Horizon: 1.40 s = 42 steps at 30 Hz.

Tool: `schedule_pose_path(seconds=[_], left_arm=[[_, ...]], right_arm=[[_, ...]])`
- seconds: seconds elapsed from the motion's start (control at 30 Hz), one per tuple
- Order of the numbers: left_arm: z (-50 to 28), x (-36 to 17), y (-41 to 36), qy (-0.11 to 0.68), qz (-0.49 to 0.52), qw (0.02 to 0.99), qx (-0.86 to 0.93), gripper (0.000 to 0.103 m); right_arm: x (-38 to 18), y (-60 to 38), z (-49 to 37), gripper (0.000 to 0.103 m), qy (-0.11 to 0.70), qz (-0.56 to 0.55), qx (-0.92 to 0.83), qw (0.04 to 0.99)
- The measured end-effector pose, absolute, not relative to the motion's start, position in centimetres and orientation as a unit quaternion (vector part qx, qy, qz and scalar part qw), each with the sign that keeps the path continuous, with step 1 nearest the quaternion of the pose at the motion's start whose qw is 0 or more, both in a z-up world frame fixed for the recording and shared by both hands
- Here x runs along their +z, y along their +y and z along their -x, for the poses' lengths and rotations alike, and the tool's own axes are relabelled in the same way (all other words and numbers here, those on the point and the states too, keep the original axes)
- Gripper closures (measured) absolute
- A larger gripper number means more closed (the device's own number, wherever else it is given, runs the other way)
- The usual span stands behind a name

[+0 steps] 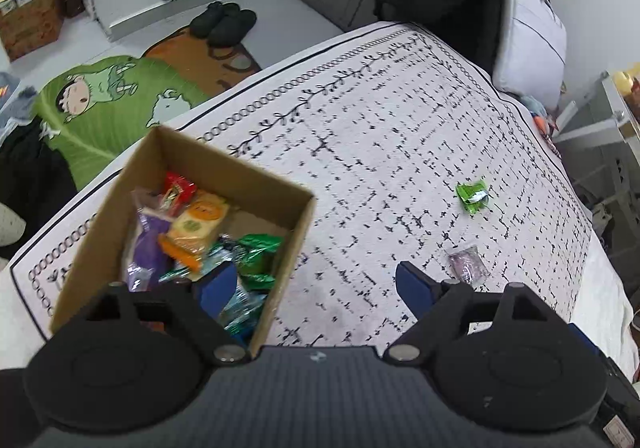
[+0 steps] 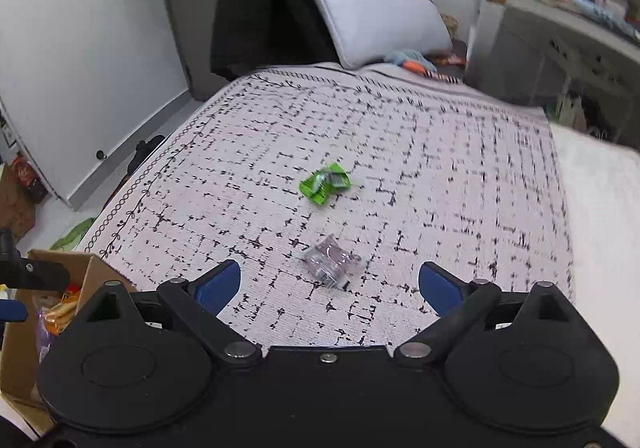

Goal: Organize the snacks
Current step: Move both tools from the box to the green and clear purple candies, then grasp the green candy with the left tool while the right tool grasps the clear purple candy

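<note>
Mid-collection step, by judgement: most snacks were already in the cardboard box (image 1: pixel 276 248), two were left out on the patterned bedspread (image 1: pixel 360 151).

Left gripper (image 1: pixel 316 284) was spread wide and empty, one finger over the box interior, the other over the bedspread just outside the box wall. Nothing was held.

Right gripper (image 2: pixel 330 284) was also spread wide and empty, hovering above the bedspread and aimed at the clear purple packet (image 2: pixel 330 262), which lay between and slightly ahead of its fingers. No contact was seen.

The green packet (image 2: pixel 325 183) lay farther off on the bedspread, apart from the purple one.

Next move, as judged: the right gripper would need to be lowered until its fingers straddle the purple packet, then closed. The packet looked flat and crinkly on soft fabric, so a low, near-flush approach would probably be required, or the fabric could be pinched along with it. The green packet would be taken afterwards.
</note>
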<state>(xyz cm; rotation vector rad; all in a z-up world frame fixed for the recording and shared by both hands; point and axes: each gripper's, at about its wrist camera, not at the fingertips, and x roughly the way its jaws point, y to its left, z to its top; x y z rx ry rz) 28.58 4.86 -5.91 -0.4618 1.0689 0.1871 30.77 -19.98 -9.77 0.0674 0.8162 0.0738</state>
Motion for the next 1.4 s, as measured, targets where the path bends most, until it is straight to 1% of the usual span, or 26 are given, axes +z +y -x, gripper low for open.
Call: schedule_pose_path(seconds=[0.33, 0.63, 0.73, 0.9, 0.97, 1.03, 1.07, 1.1, 1.13, 1.23, 1.27, 1.4], left_arm=[[-32.4, -8.1, 1.8, 0.518, 0.205, 0.826, 0.080, 0.016], [-37.3, -10.4, -0.8, 0.525, 0.207, 0.823, 0.066, 0.016], [-38.7, -11.4, -1.5, 0.526, 0.212, 0.821, 0.059, 0.016], [-40.8, -13.1, -2.7, 0.531, 0.215, 0.817, 0.057, 0.016], [-41.8, -13.6, -3.4, 0.533, 0.214, 0.817, 0.052, 0.016], [-42.7, -14.0, -4.2, 0.533, 0.206, 0.819, 0.047, 0.016], [-43.1, -14.2, -4.6, 0.532, 0.203, 0.821, 0.044, 0.016], [-43.6, -14.5, -5.1, 0.532, 0.202, 0.821, 0.041, 0.016], [-44.0, -14.7, -5.5, 0.532, 0.202, 0.821, 0.038, 0.016], [-45.2, -15.3, -7.0, 0.532, 0.196, 0.823, 0.026, 0.016], [-45.6, -15.5, -7.6, 0.532, 0.191, 0.824, 0.023, 0.017], [-46.9, -16.1, -9.5, 0.533, 0.177, 0.827, 0.014, 0.017]], right_arm=[[-12.6, -21.2, -33.4, 0.007, 0.420, -0.065, 0.048, 0.904], [-16.1, -20.1, -36.5, 0.007, 0.434, -0.038, 0.064, 0.898], [-17.2, -20.4, -37.7, 0.008, 0.439, -0.043, 0.056, 0.896], [-19.8, -20.7, -39.3, 0.014, 0.459, -0.034, 0.047, 0.887], [-20.3, -20.7, -39.5, 0.015, 0.456, -0.030, 0.050, 0.888], [-20.3, -20.7, -39.8, 0.024, 0.448, -0.026, 0.053, 0.892], [-20.3, -20.8, -39.8, 0.032, 0.445, -0.028, 0.057, 0.893], [-20.4, -21.0, -39.9, 0.042, 0.441, -0.031, 0.061, 0.895], [-20.4, -21.2, -39.9, 0.049, 0.437, -0.034, 0.065, 0.896], [-20.4, -21.9, -40.3, 0.058, 0.431, -0.049, 0.066, 0.898], [-20.3, -22.3, -40.5, 0.065, 0.429, -0.055, 0.063, 0.899], [-20.1, -24.0, -40.9, 0.067, 0.429, -0.092, 0.053, 0.897]])
